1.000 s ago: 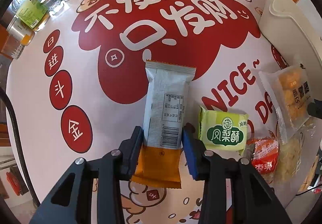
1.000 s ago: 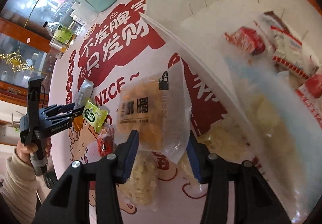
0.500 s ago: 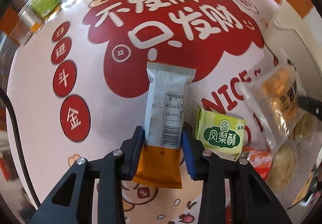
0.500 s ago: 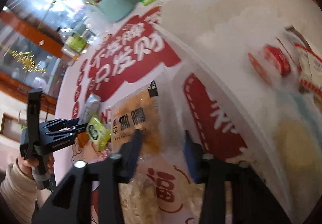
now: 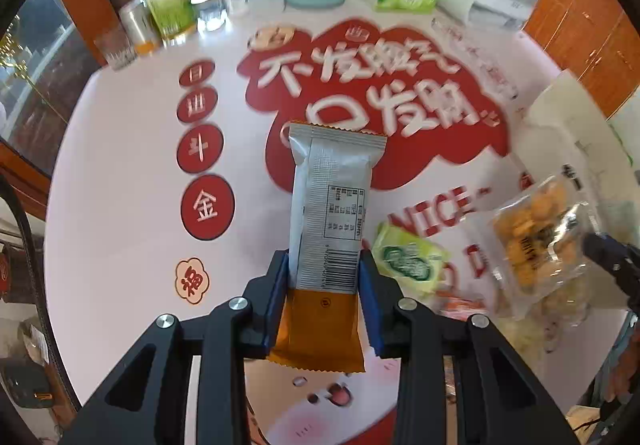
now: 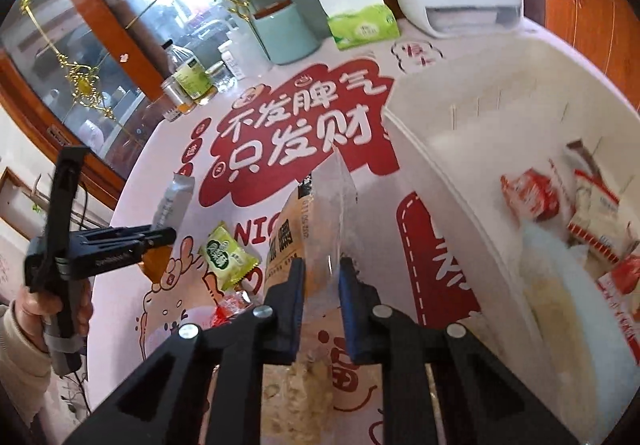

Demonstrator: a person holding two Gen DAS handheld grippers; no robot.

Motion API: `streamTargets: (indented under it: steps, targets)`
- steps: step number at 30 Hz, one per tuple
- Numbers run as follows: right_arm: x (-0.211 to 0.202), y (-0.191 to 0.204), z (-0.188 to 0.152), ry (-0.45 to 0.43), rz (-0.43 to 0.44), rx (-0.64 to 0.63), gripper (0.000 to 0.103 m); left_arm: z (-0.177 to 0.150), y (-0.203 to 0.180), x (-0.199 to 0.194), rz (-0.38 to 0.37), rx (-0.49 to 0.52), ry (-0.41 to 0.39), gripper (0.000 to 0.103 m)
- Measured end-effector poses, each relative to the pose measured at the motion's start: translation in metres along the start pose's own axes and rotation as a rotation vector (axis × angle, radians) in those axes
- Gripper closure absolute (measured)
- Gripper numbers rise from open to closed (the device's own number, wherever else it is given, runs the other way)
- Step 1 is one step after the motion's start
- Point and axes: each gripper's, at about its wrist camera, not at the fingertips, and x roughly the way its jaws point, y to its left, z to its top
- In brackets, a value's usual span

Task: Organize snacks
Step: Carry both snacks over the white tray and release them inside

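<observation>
A: Status?
B: Left gripper (image 5: 324,277) clamped on silver bar (image 5: 332,201), right gripper (image 6: 320,281) on clear cookie bag (image 6: 316,229), both above table (image 5: 120,205).
A: Left to do?
B: Bin (image 6: 460,149) at right edge holds approx. four packs; green pack (image 6: 224,253), others remain near front edge.

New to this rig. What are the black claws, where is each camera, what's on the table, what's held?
No robot: a person holds two hand grippers, each with a fisheye camera looking along its fingers. The left gripper is shut on a silver and orange snack bar; the right-hand view shows it from the side, a hand on its handle. The right gripper is shut on a clear packet of golden snacks. A green pineapple-cake packet lies on the red and white tablecloth, and a white bin already holds red and white snacks.
</observation>
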Motion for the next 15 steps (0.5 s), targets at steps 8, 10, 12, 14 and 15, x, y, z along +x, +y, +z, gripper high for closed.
streamTargets:
  steps: [8,10,12,14,15]
  targets:
    - [-0.052,0.01,0.004,-0.098,0.055,-0.031,0.087,0.01,-0.051,-0.074,-0.029,0.054,-0.119,0.071]
    - [-0.068,0.011,0.005,-0.132,0.064,-0.035,0.087,0.012,-0.068,-0.091,-0.033,0.084,-0.154,0.071]
    - [-0.087,0.01,0.006,-0.175,0.071,-0.041,0.087,0.014,-0.085,-0.108,-0.035,0.11,-0.193,0.07]
    - [-0.104,0.008,0.007,-0.216,0.071,-0.044,0.087,0.016,-0.104,-0.122,-0.049,0.125,-0.23,0.07]
    - [-0.116,0.005,0.006,-0.244,0.069,-0.044,0.087,0.018,-0.113,-0.128,-0.059,0.129,-0.245,0.07]
